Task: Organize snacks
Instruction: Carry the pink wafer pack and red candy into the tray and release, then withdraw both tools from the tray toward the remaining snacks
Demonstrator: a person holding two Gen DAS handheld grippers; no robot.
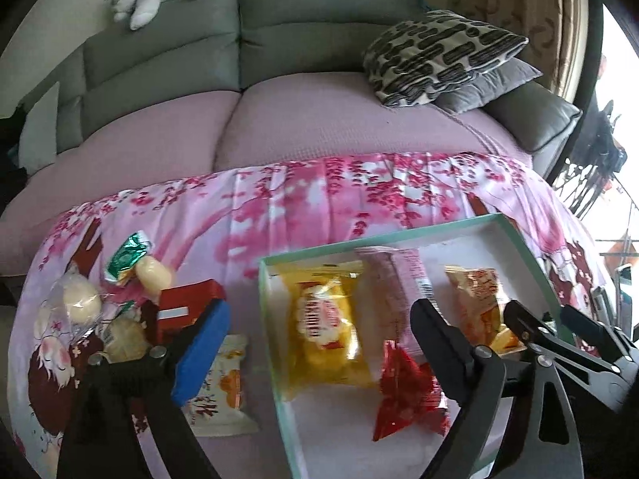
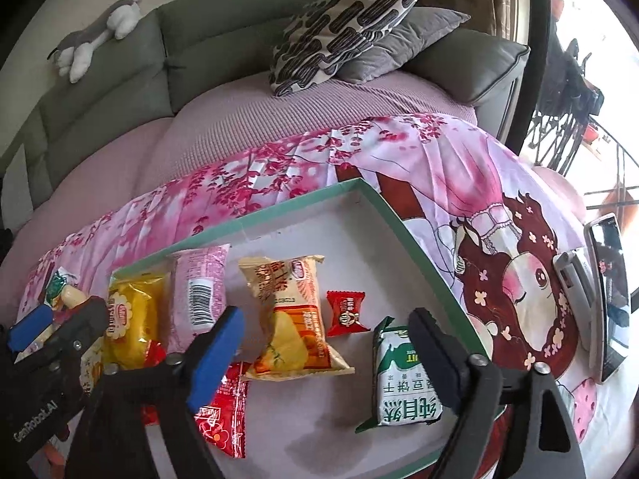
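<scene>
**Snacks: tray partly filled, both grippers empty**

Snacks lie in the green-rimmed tray [image 2: 419, 235] on the desk: yellow packet [image 2: 133, 319], pink packet [image 2: 199, 287], orange packet [image 2: 291, 319], small red candy [image 2: 345, 313], green-white packet [image 2: 407, 379]. Others wait outside, left of the tray, including a red box [image 1: 187, 303]. The left gripper [image 1: 319, 343] and right gripper [image 2: 323, 343] have their fingers wide apart, holding nothing. The next pick is best taken across a packet's middle and set into bare tray floor.

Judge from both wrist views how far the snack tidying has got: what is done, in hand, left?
Done: the box already holds several snacks, among them the yellow pack, pink pack and green-and-white pack.
In hand: nothing; the left tool and right tool are both open and empty.
Left: the loose pile and orange-print packet on the cloth.
</scene>
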